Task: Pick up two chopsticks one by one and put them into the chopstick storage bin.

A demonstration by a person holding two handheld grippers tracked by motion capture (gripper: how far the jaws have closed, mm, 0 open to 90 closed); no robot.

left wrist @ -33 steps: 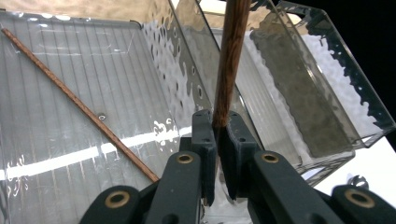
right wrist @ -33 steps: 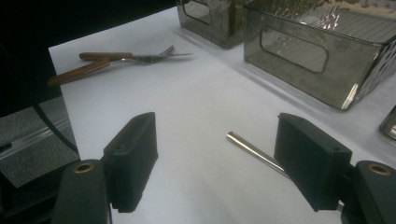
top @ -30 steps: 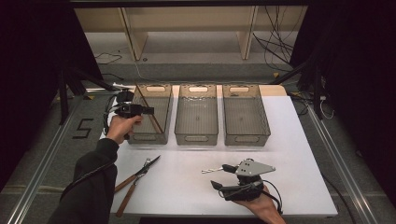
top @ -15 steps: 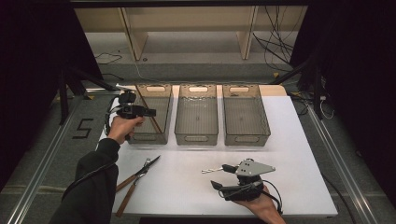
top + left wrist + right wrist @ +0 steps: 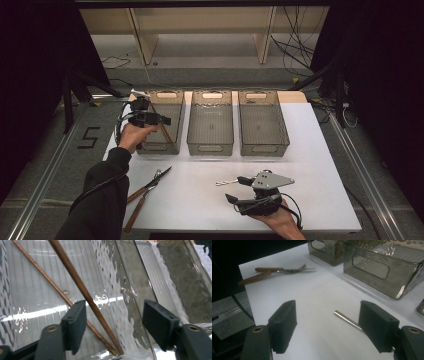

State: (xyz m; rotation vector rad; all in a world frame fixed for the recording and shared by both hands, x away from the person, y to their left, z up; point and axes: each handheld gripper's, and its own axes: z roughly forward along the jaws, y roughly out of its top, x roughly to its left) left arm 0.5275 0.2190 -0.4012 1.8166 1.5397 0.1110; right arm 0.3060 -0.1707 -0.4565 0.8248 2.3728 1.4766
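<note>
The right gripper (image 5: 327,327), jaws wide and empty, faced a metal handle (image 5: 348,320) running toward four o'clock beside its right jaw.

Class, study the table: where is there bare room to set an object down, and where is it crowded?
Free: the white table right of the right bin, and the strip between the bins and the cutlery. Crowded: the front edge, around the right gripper and metal utensil.

Three bins (image 5: 210,121) are sitting side by side at your table's (image 5: 320,165) far edge; chopsticks (image 5: 82,290) are leaning inside the left one, cutlery (image 5: 145,190) lying before it.
</note>
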